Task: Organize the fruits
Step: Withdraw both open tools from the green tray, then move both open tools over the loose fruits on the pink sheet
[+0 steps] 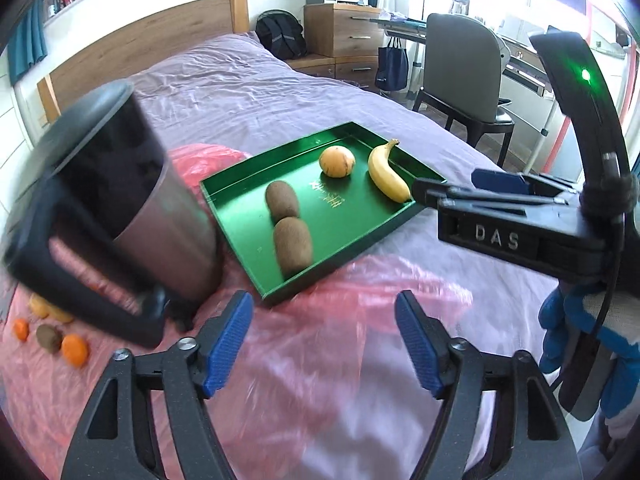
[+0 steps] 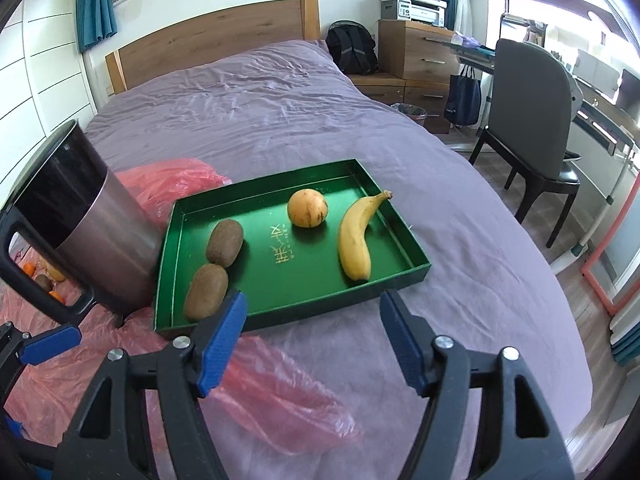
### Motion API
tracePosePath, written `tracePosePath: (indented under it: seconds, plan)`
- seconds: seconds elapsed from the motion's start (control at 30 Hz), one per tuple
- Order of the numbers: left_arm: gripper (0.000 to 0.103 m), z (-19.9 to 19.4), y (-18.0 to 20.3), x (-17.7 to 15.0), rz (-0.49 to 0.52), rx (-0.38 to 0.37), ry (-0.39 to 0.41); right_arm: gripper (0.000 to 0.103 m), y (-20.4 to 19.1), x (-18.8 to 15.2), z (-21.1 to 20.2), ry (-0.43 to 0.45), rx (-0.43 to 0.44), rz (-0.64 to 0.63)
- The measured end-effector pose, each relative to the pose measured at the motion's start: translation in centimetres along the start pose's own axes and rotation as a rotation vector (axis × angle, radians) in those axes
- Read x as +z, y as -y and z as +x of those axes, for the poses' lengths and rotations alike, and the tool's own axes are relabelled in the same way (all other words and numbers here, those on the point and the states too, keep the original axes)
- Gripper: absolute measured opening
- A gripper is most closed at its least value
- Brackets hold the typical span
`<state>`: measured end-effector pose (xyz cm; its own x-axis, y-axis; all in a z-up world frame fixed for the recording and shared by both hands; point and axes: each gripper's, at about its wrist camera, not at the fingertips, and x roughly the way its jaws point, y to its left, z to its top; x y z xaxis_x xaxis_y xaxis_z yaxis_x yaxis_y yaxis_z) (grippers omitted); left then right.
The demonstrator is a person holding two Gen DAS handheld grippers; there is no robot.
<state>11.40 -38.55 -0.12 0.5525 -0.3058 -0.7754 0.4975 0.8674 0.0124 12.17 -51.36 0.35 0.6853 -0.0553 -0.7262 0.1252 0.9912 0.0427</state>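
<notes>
A green tray (image 1: 352, 220) (image 2: 304, 284) lies on the purple bed and holds two kiwis (image 1: 283, 200) (image 2: 225, 242), a round yellow-orange fruit (image 1: 337, 161) (image 2: 306, 207) and a banana (image 1: 386, 172) (image 2: 356, 236). My left gripper (image 1: 322, 320) hangs open over pink plastic just in front of the tray, nothing between its blue pads. My right gripper (image 2: 314, 312) is also open and empty, close to the tray's near edge. Loose oranges (image 1: 74, 349), a kiwi (image 1: 48, 337) and a yellow fruit (image 1: 44, 308) lie on the plastic at the far left.
A steel mug with a black handle (image 1: 132, 216) (image 2: 92, 224) stands against the tray's left side. Pink plastic sheet (image 1: 304, 380) (image 2: 280, 396) covers the near bed. A gloved hand (image 1: 580, 328) is at the right. A chair (image 2: 532, 120) and desk stand beyond the bed's right edge.
</notes>
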Motion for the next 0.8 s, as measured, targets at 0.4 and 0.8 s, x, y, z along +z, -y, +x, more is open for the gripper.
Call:
tracePosePath:
  seconds: [0.4,0.8]
  plan:
    - [0.073,-5.0,-2.5,-5.2,-0.020,0.049,0.019,0.103,-5.3,-5.6,-3.9,-0.009,0.077,-0.001]
    - [0.073,-8.1,-6.1,-8.5,-0.069,0.110,0.038,0.103,-9.7,-8.5,-6.1,-0.014,0.129,-0.024]
